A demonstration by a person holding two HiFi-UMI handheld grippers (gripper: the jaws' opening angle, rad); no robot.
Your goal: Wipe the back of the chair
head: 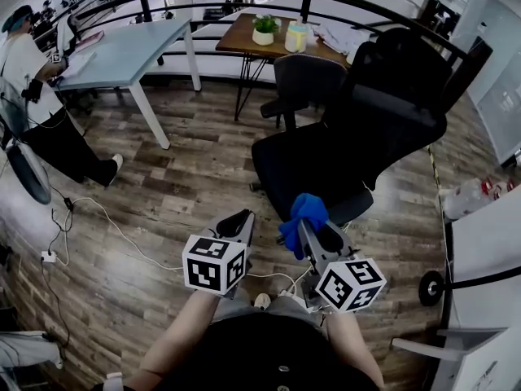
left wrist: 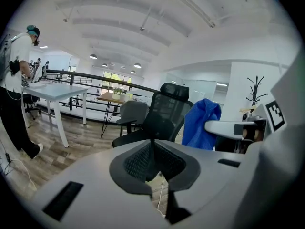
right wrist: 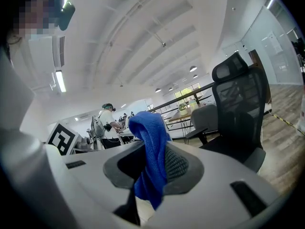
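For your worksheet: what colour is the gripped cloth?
The cloth is blue; right gripper view shows best.

Black top (head: 273,358); grey left gripper (head: 238,218) and right gripper (head: 309,230), each with a black-and-white marker cube (head: 213,263)

we see the chair (head: 366,129) ahead of both tools, a tabletop (head: 241,36) behind it; the cloth (head: 303,215) sits in the right tool (head: 308,235), with the left tool (head: 238,222) just beside it.

white table (head: 130,51) | wooden table (head: 238,36) | potted plant (head: 264,28) | grey chair (head: 308,80)
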